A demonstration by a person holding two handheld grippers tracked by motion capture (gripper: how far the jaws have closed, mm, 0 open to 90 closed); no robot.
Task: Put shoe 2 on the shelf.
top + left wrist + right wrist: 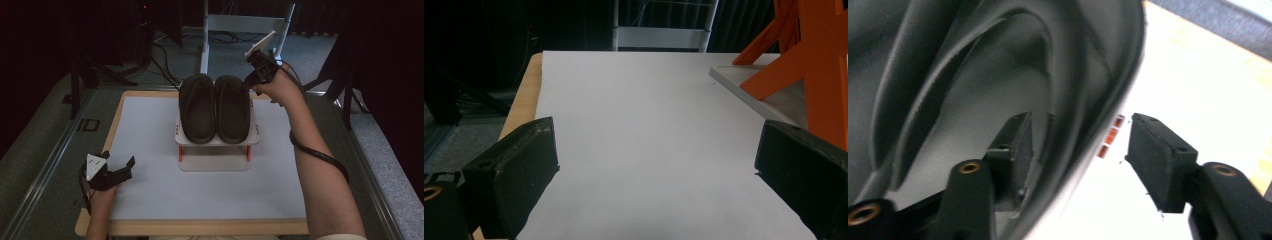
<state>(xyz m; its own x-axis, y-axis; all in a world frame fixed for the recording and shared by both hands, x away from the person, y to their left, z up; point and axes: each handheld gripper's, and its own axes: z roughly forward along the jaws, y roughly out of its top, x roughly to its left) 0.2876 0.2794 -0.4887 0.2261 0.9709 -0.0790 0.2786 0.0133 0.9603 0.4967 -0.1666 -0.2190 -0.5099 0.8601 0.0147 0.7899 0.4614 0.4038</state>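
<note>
right gripper loosened around the edge of the right slipper on the rack

two black slippers are seen side by side on the top shelf of a small white rack [216, 141] with orange legs, set toward the far middle of a white sheet [150, 190] laid over the wooden table [114, 227]. the left slipper [197, 107] and the right slipper [232, 107] lie just beside each other, both lengthwise to the high view.

the right gripper [248, 86] is held at the far right corner of the rack, angled down toward the right slipper's far outer edge. in the right gripper view the right slipper [998, 75] is seen close up: one jaw sits inside the shoe's opening against its inner wall, the other stands outside, apart from the rim, with white surface visible between pad and shoe. the jaws are parted and no pressure on the rim can be seen, so the slipper is straddled rather than clamped.

the left gripper [125, 167] is rested at the near left part of the sheet, well apart from the rack. in the left gripper view its jaws are spread wide with only bare sheet [649, 140] between them, and an orange leg of the rack [819, 65] is seen at the right.
</note>
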